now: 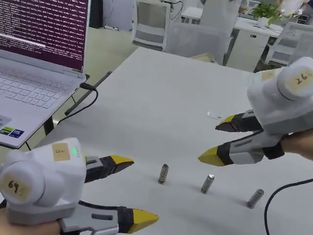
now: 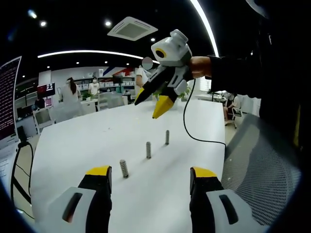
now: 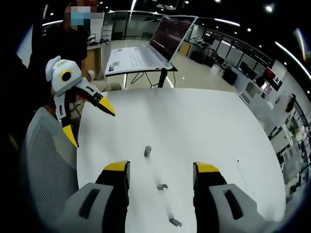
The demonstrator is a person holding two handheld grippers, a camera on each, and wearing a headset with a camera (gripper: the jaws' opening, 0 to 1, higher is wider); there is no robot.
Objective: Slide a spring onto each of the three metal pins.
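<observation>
My left tool (image 1: 144, 188), white-bodied with yellow-tipped black jaws, is held low above the white surface (image 1: 171, 98). Its jaws are spread wide and hold nothing.

Ahead of it, three short grey coiled metal springs stand in a row on the surface, well apart from one another. None of them touches either tool.
- The nearest spring (image 2: 124, 168) stands just ahead of the left tool's jaw tips, closer to its left jaw.
- The middle spring (image 2: 148, 150) stands beyond it and leans slightly. A bright metal pin (image 1: 211, 176) shows at its top.
- The far spring (image 2: 166, 137) stands last in the row and also leans. I cannot tell whether a pin sits inside it or inside the nearest one.

My right tool (image 1: 208, 142), of the same build, is held beyond the row and higher above the surface, with its tips pointing back toward the springs. Its jaws are also wide apart and empty.

Off to the left of the left tool, past the surface's edge, an open white laptop (image 1: 29, 88) shows text on its screen. A black cable (image 1: 83, 105) is plugged into its side.
</observation>
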